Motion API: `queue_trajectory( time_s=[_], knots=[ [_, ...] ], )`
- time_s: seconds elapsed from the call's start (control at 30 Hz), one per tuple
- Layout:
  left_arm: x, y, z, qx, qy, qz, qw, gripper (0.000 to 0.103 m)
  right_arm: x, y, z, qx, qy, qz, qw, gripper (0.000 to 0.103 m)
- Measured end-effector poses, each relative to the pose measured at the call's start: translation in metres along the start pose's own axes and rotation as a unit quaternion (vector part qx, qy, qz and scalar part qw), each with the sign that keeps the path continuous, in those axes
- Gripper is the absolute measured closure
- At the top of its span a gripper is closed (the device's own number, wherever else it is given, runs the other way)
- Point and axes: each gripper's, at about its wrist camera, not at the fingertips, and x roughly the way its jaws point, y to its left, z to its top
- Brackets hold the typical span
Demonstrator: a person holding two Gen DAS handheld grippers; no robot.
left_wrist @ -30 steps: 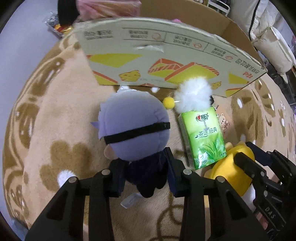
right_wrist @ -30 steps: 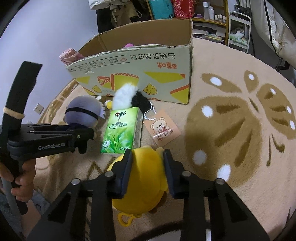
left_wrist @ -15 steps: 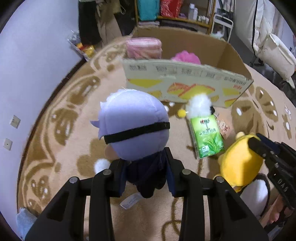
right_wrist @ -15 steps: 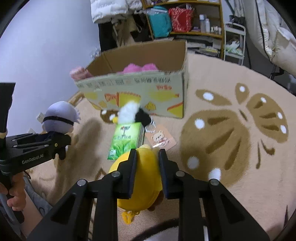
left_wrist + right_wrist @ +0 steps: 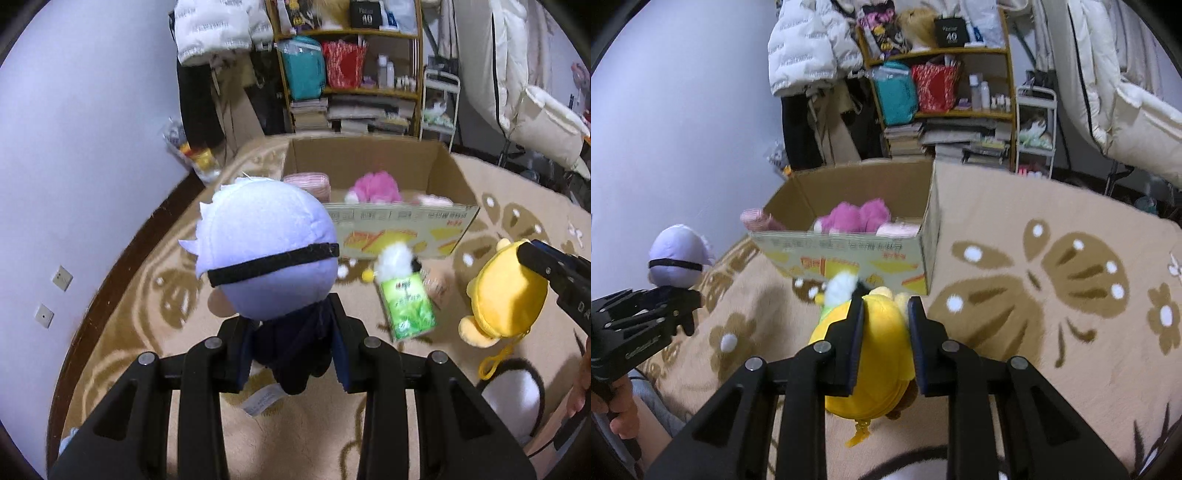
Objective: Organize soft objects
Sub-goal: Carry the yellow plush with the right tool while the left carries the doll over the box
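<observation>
My left gripper (image 5: 291,332) is shut on the dark body of a lavender-headed plush doll (image 5: 266,254) with a black blindfold band, held up above the rug. It also shows in the right wrist view (image 5: 677,262). My right gripper (image 5: 884,317) is shut on a yellow plush toy (image 5: 875,354), also lifted; it shows in the left wrist view (image 5: 506,295). An open cardboard box (image 5: 402,225) stands ahead on the rug, holding a pink fluffy plush (image 5: 373,186) and pink rolled items (image 5: 308,182).
A green tissue pack (image 5: 406,308), a white-and-black pompom (image 5: 395,260) and a small bear card (image 5: 434,288) lie on the beige patterned rug in front of the box. A cluttered shelf (image 5: 942,92), hanging coats and a wall stand behind the box.
Both grippers have risen from the rug with their plush toys. The box interior has come into view from above.
</observation>
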Motion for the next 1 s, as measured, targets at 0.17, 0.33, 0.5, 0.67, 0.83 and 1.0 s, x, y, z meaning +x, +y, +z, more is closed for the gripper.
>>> queue_trajectory(
  time_s=[0.17, 0.33, 0.5, 0.67, 0.83, 1.0],
  knots=[
    [-0.016, 0.002, 0.014, -0.004, -0.031, 0.003, 0.9995, 0.069, -0.010, -0.003, 0.021, 0.000, -0.028, -0.002, 1.000, 0.079],
    [-0.021, 0.002, 0.033, -0.006, -0.058, 0.011, 0.9982, 0.069, -0.015, -0.001, 0.047, 0.000, -0.050, 0.002, 0.999, 0.079],
    [-0.023, 0.002, 0.056, 0.001, -0.089, 0.029, 0.9956, 0.069, -0.011, 0.006, 0.073, -0.010, -0.070, 0.006, 0.997, 0.079],
    [-0.020, -0.002, 0.085, 0.004, -0.111, 0.028, 0.9934, 0.068, 0.001, 0.011, 0.093, -0.019, -0.077, 0.006, 0.997, 0.079],
    [-0.010, -0.010, 0.113, 0.020, -0.127, 0.030, 0.9912, 0.068, 0.015, 0.016, 0.113, -0.039, -0.080, 0.002, 0.996, 0.079],
    [0.009, -0.019, 0.130, 0.043, -0.131, 0.033, 0.9899, 0.068, 0.032, 0.016, 0.129, -0.048, -0.077, 0.000, 0.996, 0.079]
  ],
)
